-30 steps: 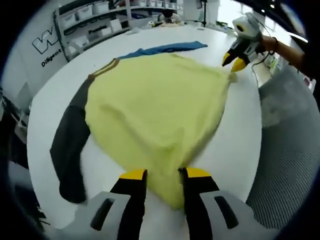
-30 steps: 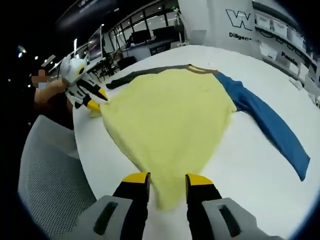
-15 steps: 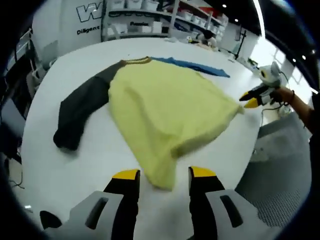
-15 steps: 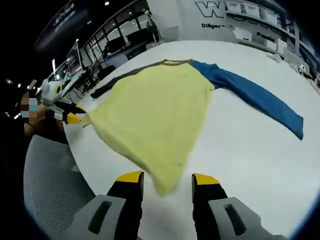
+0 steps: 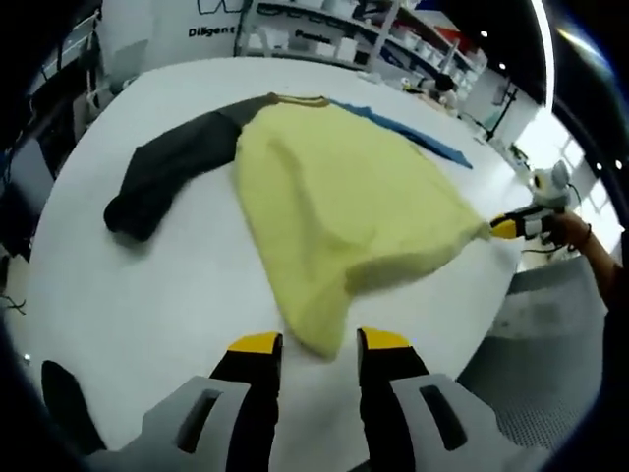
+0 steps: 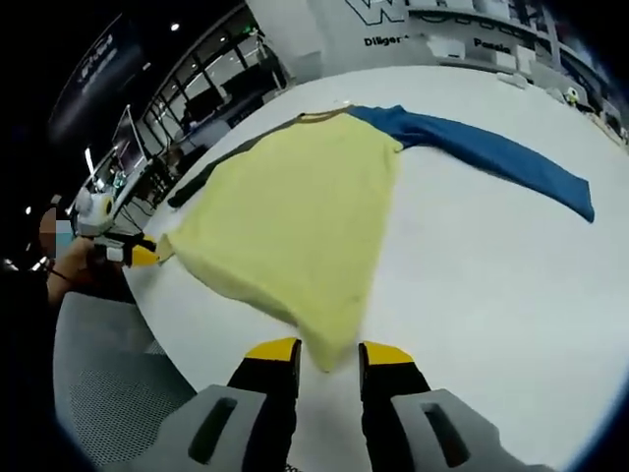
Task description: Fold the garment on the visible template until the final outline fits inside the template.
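A yellow garment [image 5: 334,206] with one dark grey sleeve [image 5: 167,182] and one blue sleeve [image 5: 413,133] is spread on the white table [image 5: 147,295]. My left gripper [image 5: 319,341] is shut on one hem corner, whose tip sits between the jaws. The right gripper [image 5: 506,226] meets the other hem corner at the right. In the right gripper view the garment [image 6: 295,206] runs down to my right gripper [image 6: 329,349], shut on its corner. The left gripper [image 6: 138,254] holds the far corner. The hem hangs slightly raised between the two. The blue sleeve [image 6: 491,152] lies straight.
A grey mesh chair [image 6: 108,374] stands at the table's near edge and appears again as a chair [image 5: 550,393] at lower right. Shelves with bins [image 5: 324,29] line the back wall. A person's hand [image 5: 575,231] holds the right gripper. Bare table [image 6: 491,295] lies right of the garment.
Both views have swung and risen, so more table shows. Both pairs of jaws stood wider half a second ago and are narrower now. The dark sleeve has bunched up at its end.
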The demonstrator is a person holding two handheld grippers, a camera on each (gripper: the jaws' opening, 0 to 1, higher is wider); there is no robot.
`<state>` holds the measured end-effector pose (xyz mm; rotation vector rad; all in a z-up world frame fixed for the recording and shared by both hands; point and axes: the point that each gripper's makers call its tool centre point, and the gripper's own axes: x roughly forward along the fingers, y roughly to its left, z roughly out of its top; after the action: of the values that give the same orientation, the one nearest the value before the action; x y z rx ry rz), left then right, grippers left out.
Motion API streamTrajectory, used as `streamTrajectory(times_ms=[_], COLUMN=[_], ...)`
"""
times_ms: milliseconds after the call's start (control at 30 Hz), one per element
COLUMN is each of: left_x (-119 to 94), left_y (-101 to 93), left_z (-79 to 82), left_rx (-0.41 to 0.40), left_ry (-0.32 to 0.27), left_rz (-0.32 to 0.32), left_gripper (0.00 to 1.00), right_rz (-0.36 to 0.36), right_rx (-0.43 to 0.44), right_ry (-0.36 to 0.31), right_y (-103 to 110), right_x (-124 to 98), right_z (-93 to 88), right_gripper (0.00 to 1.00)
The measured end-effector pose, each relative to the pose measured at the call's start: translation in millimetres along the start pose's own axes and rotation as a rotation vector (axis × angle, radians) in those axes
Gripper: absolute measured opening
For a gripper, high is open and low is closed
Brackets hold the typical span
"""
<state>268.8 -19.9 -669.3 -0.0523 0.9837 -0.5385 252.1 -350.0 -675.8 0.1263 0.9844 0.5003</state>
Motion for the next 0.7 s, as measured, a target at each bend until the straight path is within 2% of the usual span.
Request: streamTrajectory(times_ms=[267, 333, 367, 467, 567, 700], left_x=[1, 0, -2, -7, -13, -19], left_y=[-2.1, -3.3, -6.6, -4.9, -2.9, -1.4], left_z=[-4.8, -5.6, -4.3, -1.5, -1.0, 2.5], left_rx=[-0.043, -0.041, -0.049, -0.018, 0.036, 0.066], left_ry=[-0.013, -0.008, -0.006, 0.002, 0.034, 0.072], left_rz=[-0.003, -0.013, -0.033, -0.034, -0.038, -0.071], left_gripper=[0.05, 0.0, 0.0, 0.0, 0.0, 0.0], right_rz=[-0.013, -0.008, -0.003, -0.002, 0.017, 0.038], right_rx=[0.005, -0.007, -0.018, -0.046, -0.054, -0.079], right_ry=[-0.022, -0.023, -0.011, -0.004, 0.014, 0.044], right_y=[-4, -5, -4, -6, -5, -7], right_x=[2, 1, -2, -7, -12, -18], right_z=[1.4, 2.5, 2.2, 6.0, 8.3, 12.0], right_gripper=[0.0, 0.0, 0.0, 0.0, 0.0, 0.0])
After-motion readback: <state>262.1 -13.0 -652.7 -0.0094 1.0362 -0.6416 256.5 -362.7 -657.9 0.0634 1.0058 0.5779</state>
